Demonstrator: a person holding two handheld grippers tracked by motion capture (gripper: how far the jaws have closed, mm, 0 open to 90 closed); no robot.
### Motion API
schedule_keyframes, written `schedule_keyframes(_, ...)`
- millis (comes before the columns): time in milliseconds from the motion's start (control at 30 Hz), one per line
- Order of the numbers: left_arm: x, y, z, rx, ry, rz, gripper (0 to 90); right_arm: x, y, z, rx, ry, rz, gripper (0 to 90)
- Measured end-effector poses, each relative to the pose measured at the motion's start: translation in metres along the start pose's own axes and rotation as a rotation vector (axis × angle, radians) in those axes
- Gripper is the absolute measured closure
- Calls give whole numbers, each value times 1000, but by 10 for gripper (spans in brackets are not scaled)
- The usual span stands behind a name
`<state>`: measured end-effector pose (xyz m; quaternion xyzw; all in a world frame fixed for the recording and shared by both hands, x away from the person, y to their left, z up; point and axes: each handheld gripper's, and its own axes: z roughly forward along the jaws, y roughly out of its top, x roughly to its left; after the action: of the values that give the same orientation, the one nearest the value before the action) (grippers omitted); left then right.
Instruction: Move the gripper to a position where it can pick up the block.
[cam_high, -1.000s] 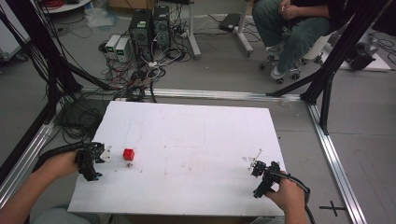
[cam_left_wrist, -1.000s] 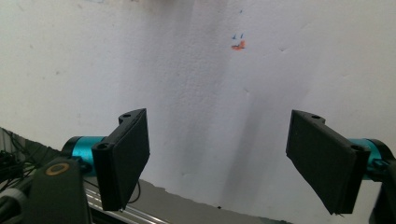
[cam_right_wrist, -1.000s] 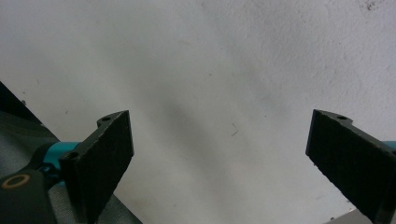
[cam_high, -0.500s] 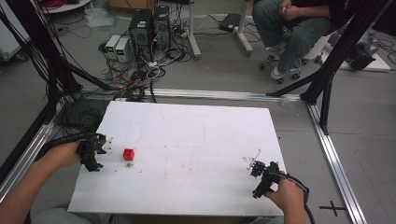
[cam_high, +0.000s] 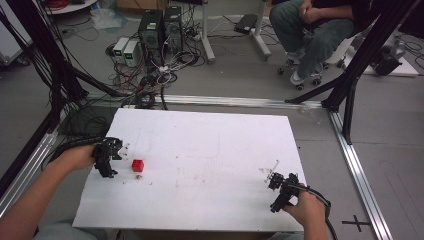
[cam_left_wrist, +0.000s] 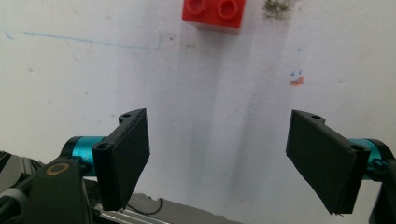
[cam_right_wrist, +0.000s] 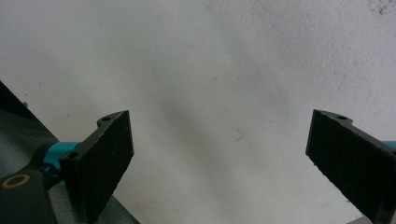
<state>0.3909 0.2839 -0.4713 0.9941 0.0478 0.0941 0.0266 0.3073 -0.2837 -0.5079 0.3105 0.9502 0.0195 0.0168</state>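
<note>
A small red brick (cam_high: 138, 165) lies on the white table (cam_high: 210, 150) near its left side. In the left gripper view the red brick (cam_left_wrist: 214, 15) sits ahead of the jaws, at the top edge. My left gripper (cam_high: 118, 159) is just left of the brick, apart from it, jaws wide open with nothing between them; its midpoint falls on bare table (cam_left_wrist: 217, 156). My right gripper (cam_high: 272, 175) rests open near the table's front right corner, over bare white surface (cam_right_wrist: 219, 163).
Black frame posts and aluminium rails (cam_high: 360, 165) border the table. Cables and computer boxes (cam_high: 160, 30) lie on the floor beyond the far edge. A seated person (cam_high: 320, 30) is at the back right.
My left gripper has shifted slightly away from me and now points at the red brick. The right gripper has stayed almost still.
</note>
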Motion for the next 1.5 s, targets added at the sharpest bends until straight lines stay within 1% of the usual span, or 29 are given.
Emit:
schedule_keyframes(100, 4, 3, 2, -4, -9, 9, 218, -1, -1, -1, -3, -1, 5, 68)
schedule_keyframes(133, 6, 4, 3, -8, -13, 18, 218, -1, -2, -1, -5, 0, 6, 68)
schedule_keyframes(200, 8, 6, 6, -8, -32, 23, 218, -1, -2, 0, -4, 2, 4, 68)
schedule_keyframes(233, 9, 7, 7, -1, -46, 35, 218, -1, -3, 0, -3, 3, 6, 68)
schedule_keyframes(267, 10, 8, 9, 4, -50, 49, 218, -1, -2, 0, -2, 5, 7, 68)
schedule_keyframes(300, 10, 10, 10, 2, -55, 48, 219, -1, -2, 0, 0, 4, 8, 68)
schedule_keyframes(367, 12, 14, 11, 2, -59, 63, 218, -1, -2, 0, 4, 3, 8, 68)
schedule_keyframes(433, 14, 17, 12, 0, -62, 71, 219, -1, -1, 1, 3, 5, -1, 68)
schedule_keyframes(500, 16, 20, 13, 4, -67, 76, 219, -1, -1, 1, 3, 6, 4, 68)
schedule_keyframes(533, 17, 22, 13, 8, -76, 82, 218, -1, -1, 2, 4, 8, 1, 68)
schedule_keyframes(567, 18, 23, 13, 8, -75, 88, 218, -1, -1, 2, 5, 8, 3, 68)
schedule_keyframes(600, 18, 26, 14, 7, -89, 92, 219, 0, -1, 1, 7, 8, 7, 68)
schedule_keyframes(633, 19, 28, 15, 4, -95, 103, 218, -1, -2, 1, 3, 6, 7, 68)
schedule_keyframes(667, 19, 30, 16, 0, -103, 97, 218, -1, -2, 1, 3, 7, 9, 68)
schedule_keyframes(733, 20, 35, 19, 3, -109, 107, 219, -2, -3, 1, 0, 5, 7, 68)
schedule_keyframes(767, 20, 38, 20, 0, -107, 104, 219, -1, -3, 0, 1, 8, 15, 68)
schedule_keyframes(900, 21, 46, 25, 9, -114, 123, 219, -2, -3, 1, -1, 7, 10, 68)
schedule_keyframes(1067, 20, 56, 32, 7, -129, 131, 219, -2, -4, 0, -7, 4, 11, 68)
schedule_keyframes(1133, 20, 59, 35, 11, -134, 143, 219, -2, -4, 0, -5, 5, 13, 68)
schedule_keyframes(1233, 19, 61, 39, 16, -144, 140, 220, -2, -4, 0, -5, 5, 13, 68)
schedule_keyframes(1300, 19, 62, 40, 18, -142, 146, 220, -2, -5, 0, -5, 5, 10, 68)
schedule_keyframes(1400, 20, 61, 39, 20, -151, 132, 219, -2, -5, -1, -9, 3, 13, 68)
schedule_keyframes(1433, 21, 61, 38, 14, -144, 139, 223, -2, -5, -1, -9, 4, 14, 68)
schedule_keyframes(1500, 21, 59, 36, 12, -141, 127, 221, -2, -4, -1, -10, 4, 12, 68)
